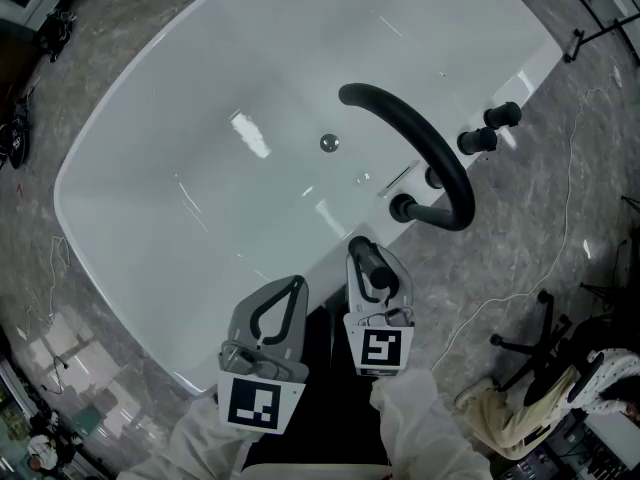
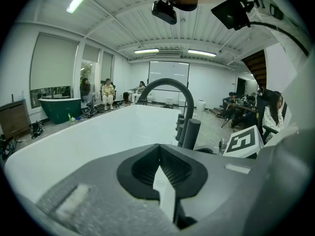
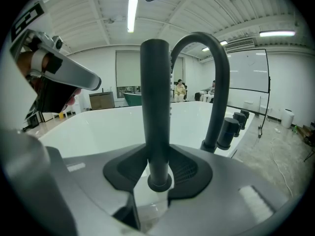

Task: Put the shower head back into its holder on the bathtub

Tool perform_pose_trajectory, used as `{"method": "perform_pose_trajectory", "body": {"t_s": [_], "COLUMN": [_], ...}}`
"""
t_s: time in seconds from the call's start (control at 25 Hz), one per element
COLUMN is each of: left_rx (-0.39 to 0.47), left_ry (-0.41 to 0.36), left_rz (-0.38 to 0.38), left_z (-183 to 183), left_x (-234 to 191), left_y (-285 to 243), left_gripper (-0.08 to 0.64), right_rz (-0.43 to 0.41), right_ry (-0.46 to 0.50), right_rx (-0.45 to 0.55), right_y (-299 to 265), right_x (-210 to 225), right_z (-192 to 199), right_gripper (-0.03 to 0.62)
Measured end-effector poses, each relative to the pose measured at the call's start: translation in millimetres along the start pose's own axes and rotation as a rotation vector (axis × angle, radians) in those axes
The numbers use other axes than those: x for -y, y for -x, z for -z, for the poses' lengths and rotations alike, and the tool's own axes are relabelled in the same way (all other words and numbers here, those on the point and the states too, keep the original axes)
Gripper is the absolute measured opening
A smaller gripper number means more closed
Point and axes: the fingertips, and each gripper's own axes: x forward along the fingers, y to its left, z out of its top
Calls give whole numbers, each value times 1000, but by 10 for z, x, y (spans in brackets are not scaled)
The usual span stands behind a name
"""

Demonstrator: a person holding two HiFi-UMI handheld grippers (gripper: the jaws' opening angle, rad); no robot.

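1. R gripper (image 3: pixel 158 167): jaws clamped on the shower head (image 3: pixel 155 107), a black cylindrical wand. Wand stands upright between the pads. Its lower end sits just under the jaws and most of its length rises above them.
2. L gripper (image 2: pixel 159 157): jaws together, nothing between them. Sits just left of the R jaws, idle.
3. Ahead of R jaws: bathtub (image 1: pixel 150 168) rim w/ arched black spout (image 1: pixel 432 148). Beyond the spout base is a row of black fittings (image 1: pixel 478 140). Holder presumably among these; cannot tell which.
4. Handling (judged): rigid, smooth body, moderate wt, prob. slippery if wet. Round section could twist in the pads. No hose visible in any view.
5. Grip pt (judged): the low hold leaves a long lever above the jaws, so tip-over risk. If the lower end is what seats, jaws may foul the holder mouth; mid-body hold preferable.
6. Status: wand not yet seated.
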Motion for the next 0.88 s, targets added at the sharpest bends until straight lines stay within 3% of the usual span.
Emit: {"method": "perform_pose_trajectory", "body": {"t_s": [0.56, 0.88], "left_rx": [1, 31], "left_ry": [7, 33], "left_rz": [-1, -23], "left_z": [-3, -148], "left_x": [11, -48], "left_y": [44, 180], "left_gripper": [-8, -8], "right_rz": [-9, 24], "right_ry": [-43, -127], "right_rx": [-65, -97], "right_y": [89, 627], "right_x": [20, 71], "right_z": [223, 212], "right_gripper": [158, 118]}}
